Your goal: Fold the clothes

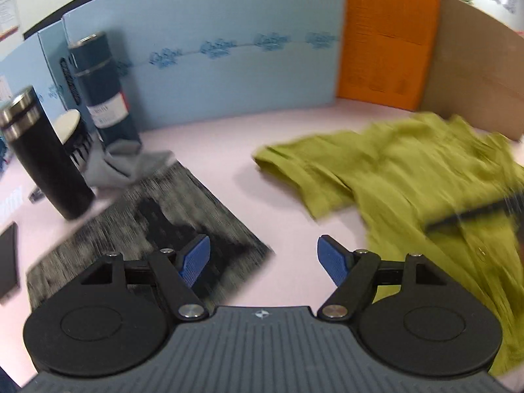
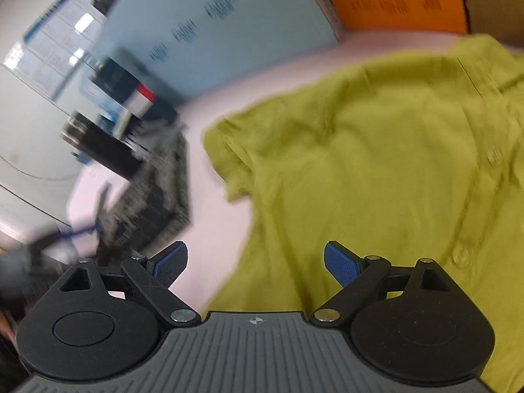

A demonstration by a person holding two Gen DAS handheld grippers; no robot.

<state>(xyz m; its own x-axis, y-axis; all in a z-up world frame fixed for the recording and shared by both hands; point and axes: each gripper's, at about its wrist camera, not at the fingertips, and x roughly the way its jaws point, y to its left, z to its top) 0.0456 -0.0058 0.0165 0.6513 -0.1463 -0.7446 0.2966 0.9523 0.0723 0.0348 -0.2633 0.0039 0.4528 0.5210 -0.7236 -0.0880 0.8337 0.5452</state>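
An olive-green buttoned shirt [image 1: 409,177] lies spread and rumpled on the pale pink table [image 1: 229,137], one short sleeve pointing left. My left gripper [image 1: 263,255] hovers open over bare table just left of the shirt's lower part, with nothing between its blue pads. In the right wrist view the same shirt [image 2: 376,163] fills the right half, its button placket running down the right side. My right gripper [image 2: 256,263] is open above the shirt's left edge, with nothing between its pads. A dark blurred bar crossing the shirt at the left wrist view's right edge looks like the other gripper.
A black-and-grey mat [image 1: 157,229] lies left of the shirt, with a grey cloth [image 1: 131,167] behind it. Two dark tumblers [image 1: 46,157] [image 1: 104,88] and a small white-topped pot [image 1: 70,131] stand at far left. Blue [image 1: 213,49], orange [image 1: 389,39] and brown [image 1: 478,75] panels wall the table's back.
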